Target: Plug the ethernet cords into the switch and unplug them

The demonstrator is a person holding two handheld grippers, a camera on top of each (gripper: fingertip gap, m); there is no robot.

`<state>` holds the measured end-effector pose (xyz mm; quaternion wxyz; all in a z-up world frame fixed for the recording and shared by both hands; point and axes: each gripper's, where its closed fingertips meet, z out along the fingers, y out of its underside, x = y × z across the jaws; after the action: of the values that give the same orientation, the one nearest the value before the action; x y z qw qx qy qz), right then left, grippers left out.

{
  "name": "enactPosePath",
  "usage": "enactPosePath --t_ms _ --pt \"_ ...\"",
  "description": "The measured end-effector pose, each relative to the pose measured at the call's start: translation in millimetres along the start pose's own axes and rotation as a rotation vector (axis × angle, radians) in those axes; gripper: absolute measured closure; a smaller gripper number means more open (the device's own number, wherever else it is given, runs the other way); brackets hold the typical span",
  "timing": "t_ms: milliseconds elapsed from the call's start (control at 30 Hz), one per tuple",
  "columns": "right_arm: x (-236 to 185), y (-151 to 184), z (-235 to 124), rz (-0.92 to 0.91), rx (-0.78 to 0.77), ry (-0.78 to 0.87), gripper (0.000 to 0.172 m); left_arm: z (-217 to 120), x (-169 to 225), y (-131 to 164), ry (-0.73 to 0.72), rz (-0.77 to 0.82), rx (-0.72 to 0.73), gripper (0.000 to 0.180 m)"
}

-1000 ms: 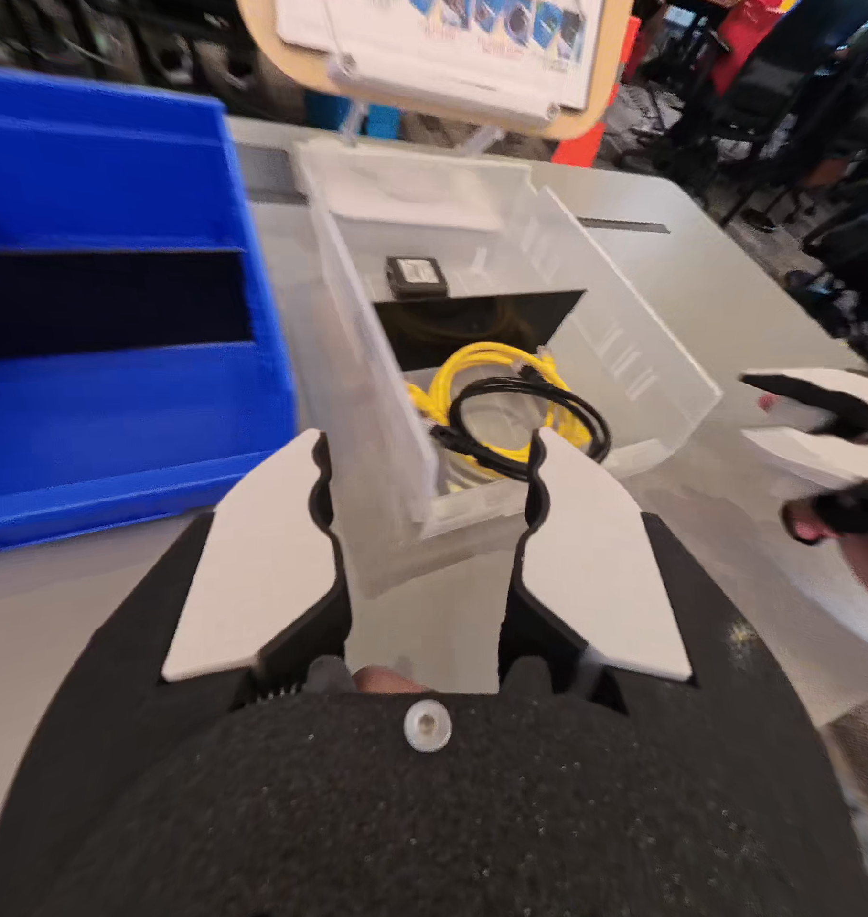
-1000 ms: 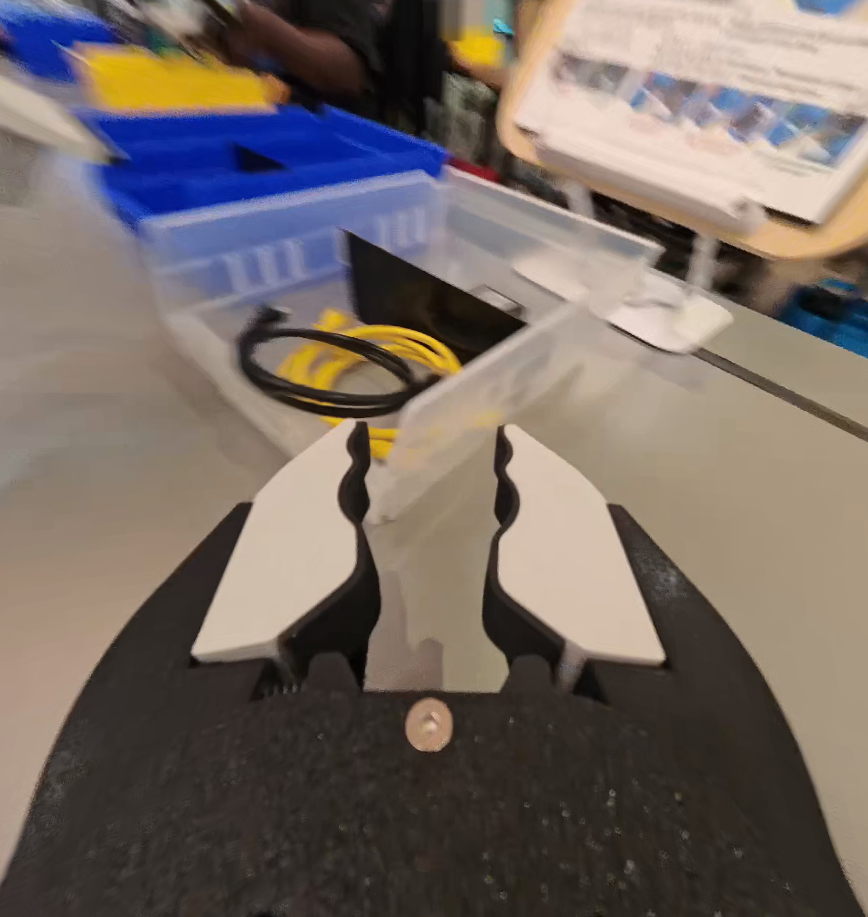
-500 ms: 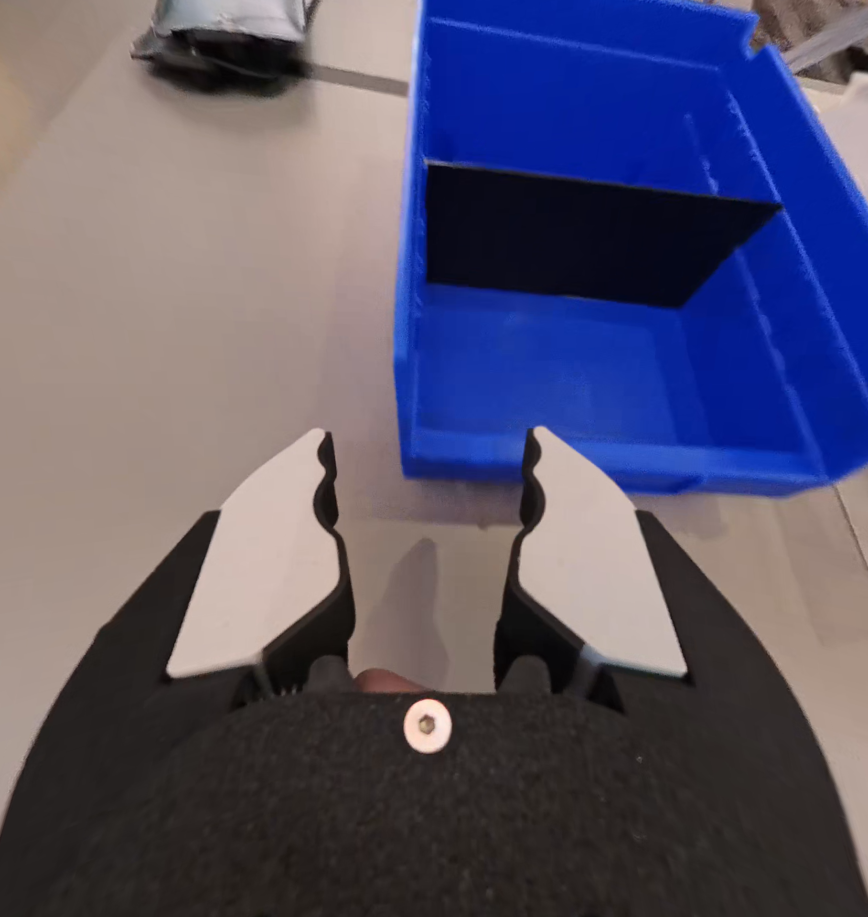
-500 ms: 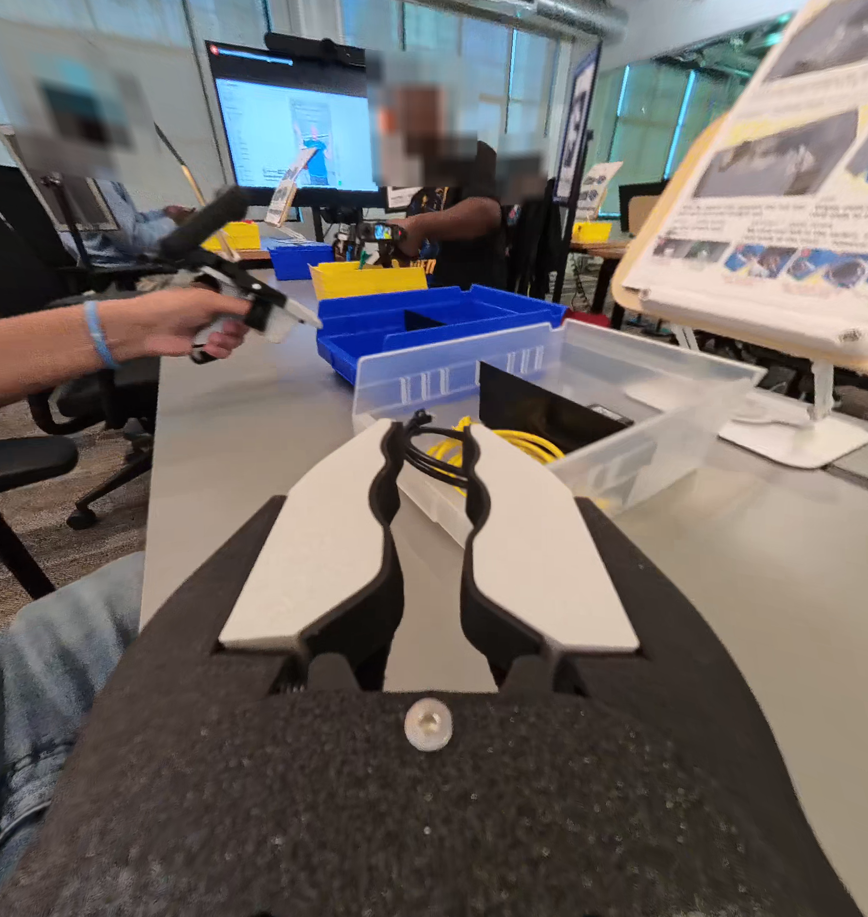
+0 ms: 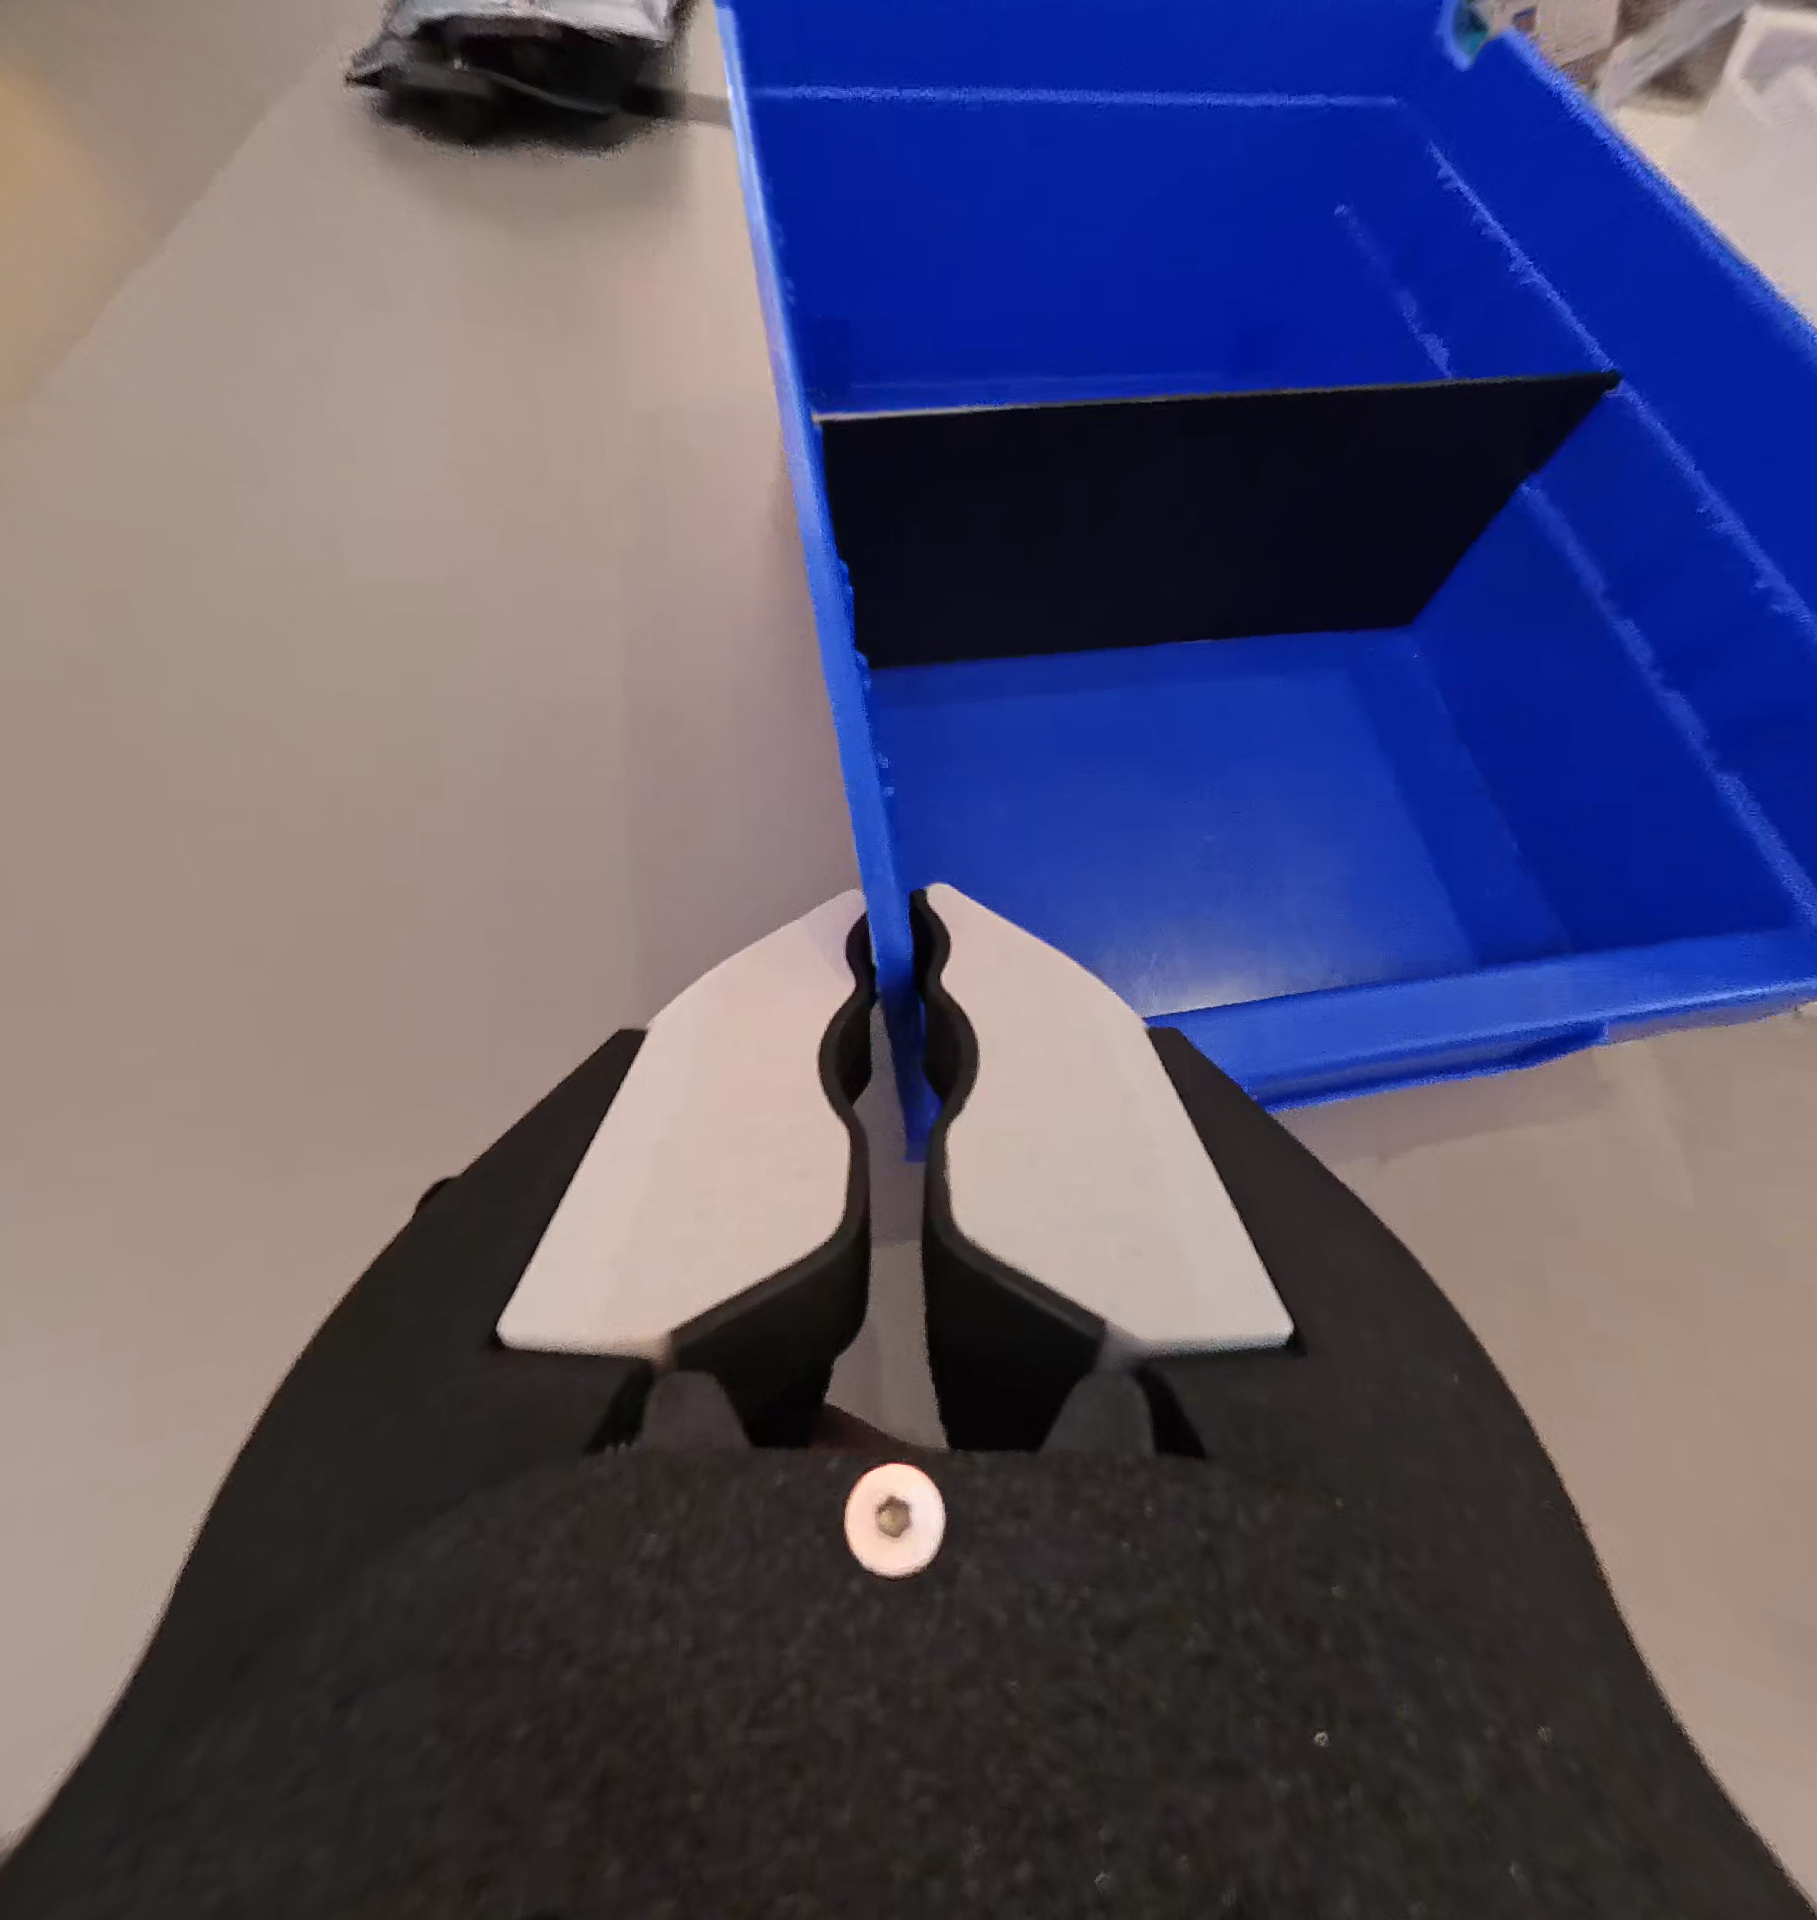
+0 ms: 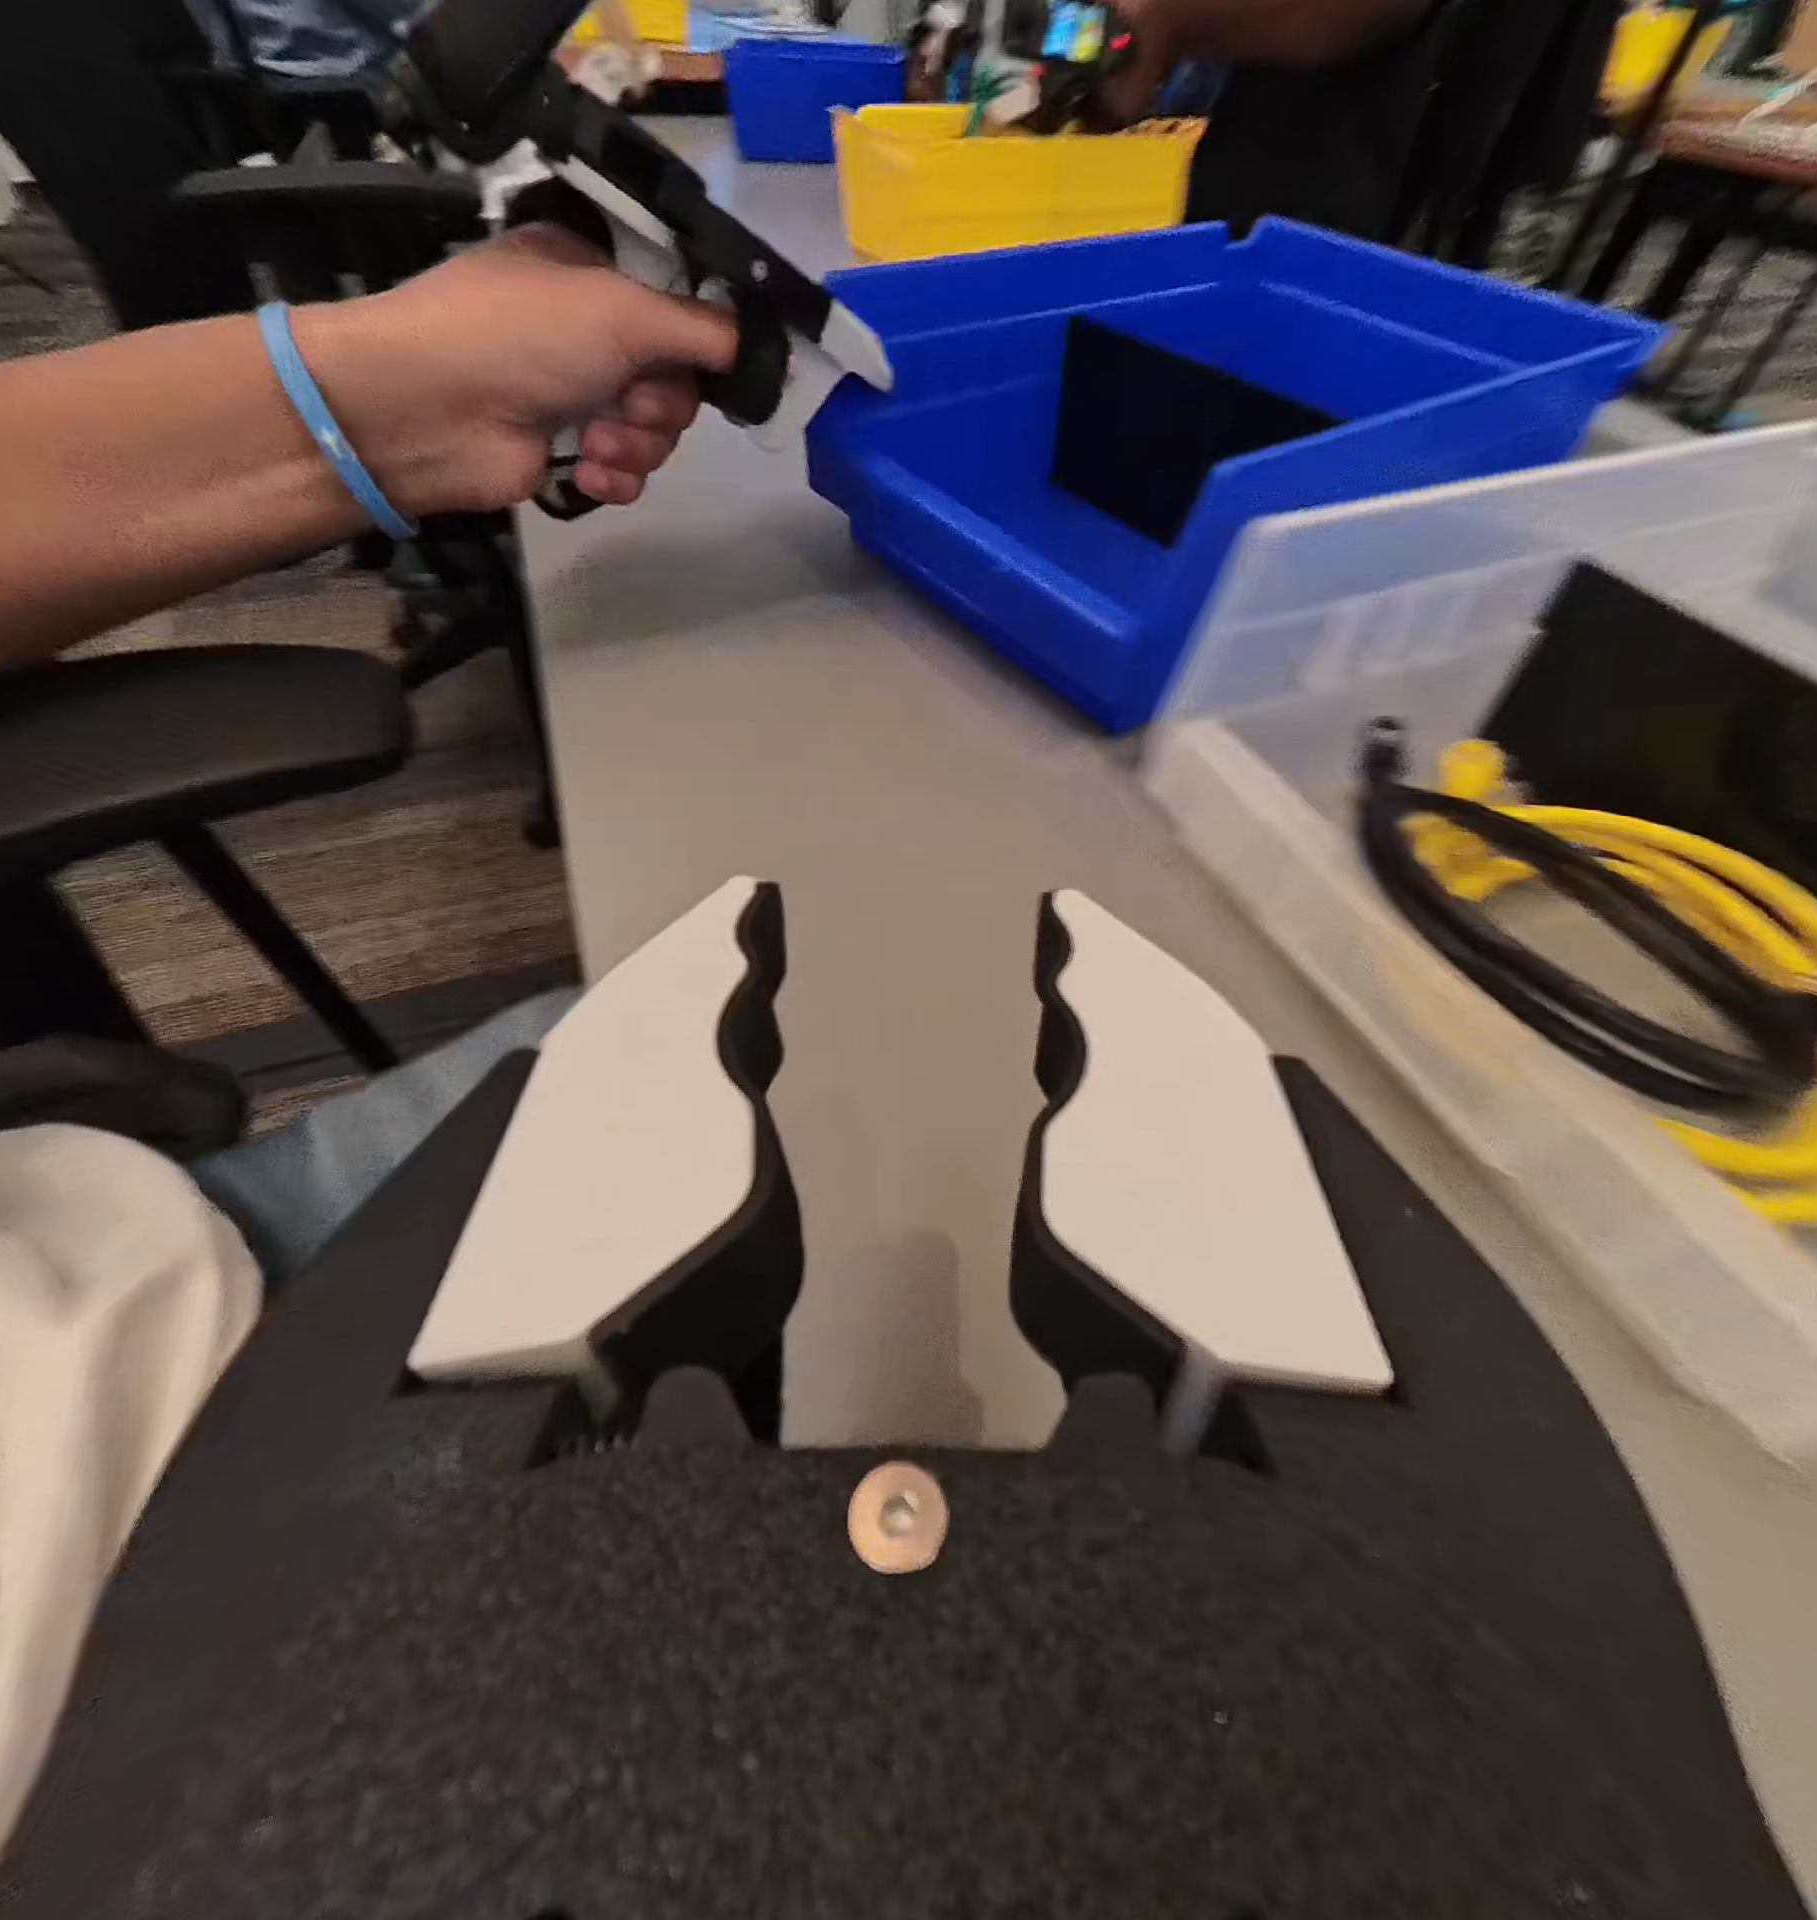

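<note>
While the left tongs point(image 5: 891, 925) are clamped on the near left wall of the blue bin point(image 5: 1247, 831), one pad outside and one inside, the right tongs point(image 6: 909, 904) stand apart over bare counter point(image 6: 883, 727) with nothing between their fingers. Left wrist view: from the clamped corner, the bin runs away toward 1 o'clock; a black divider point(image 5: 1143, 520) crosses it and splits it into a near and a far compartment. At 11 o'clock, far across the counter point(image 5: 364, 623), lies a dark, blurred bundle point(image 5: 519, 52) of a kind that cannot be told. Right wrist view: near at 3 o'clock, a clear plastic bin point(image 6: 1403, 582) holds a coil of yellow ethernet cord point(image 6: 1735, 914) with a coil of black cord point(image 6: 1569, 997) lying on top of it; a black panel point(image 6: 1693, 707) stands behind the coils, and the switch cannot be made out. Just beyond the clear bin, at 1 o'clock, sits the blue bin point(image 6: 987, 520) with its black divider. At 11 o'clock a hand point(image 6: 509, 364) with a blue wristband point(image 6: 332, 426) grips the handle of the left tongs point(image 6: 862, 358), whose tips meet the bin's far left corner. Beyond, at 12 o'clock, stand a yellow bin point(image 6: 987, 177) and a second blue bin point(image 6: 800, 83); at 9 o'clock, an office chair point(image 6: 156, 727) stands off the counter's edge
</note>
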<state>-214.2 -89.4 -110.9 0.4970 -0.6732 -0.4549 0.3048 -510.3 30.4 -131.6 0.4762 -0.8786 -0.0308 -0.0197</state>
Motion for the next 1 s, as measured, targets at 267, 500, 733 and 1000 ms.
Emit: enactPosePath --t_ms 267,500,733,1000 --pt "-14.3 -21.8 88.3 0.245 -0.042 0.212 0.105 -86.1 4.5 55.9 -0.009 -0.055 0.014 0.177" --pt "0.7 -21.4 102.0 0.273 -0.127 0.392 0.157 -126.4 27.4 73.0 -0.050 0.051 0.101 0.176" --pt "24.6 -79.8 64.2 0.258 0.008 0.469 0.166 -174.9 62.6 7.8 -0.171 0.185 0.341 0.175" --pt "117.7 -158.8 -100.0 0.211 0.242 0.755 0.166 -180.9 219.9 -127.1 0.022 0.418 0.591 0.174"
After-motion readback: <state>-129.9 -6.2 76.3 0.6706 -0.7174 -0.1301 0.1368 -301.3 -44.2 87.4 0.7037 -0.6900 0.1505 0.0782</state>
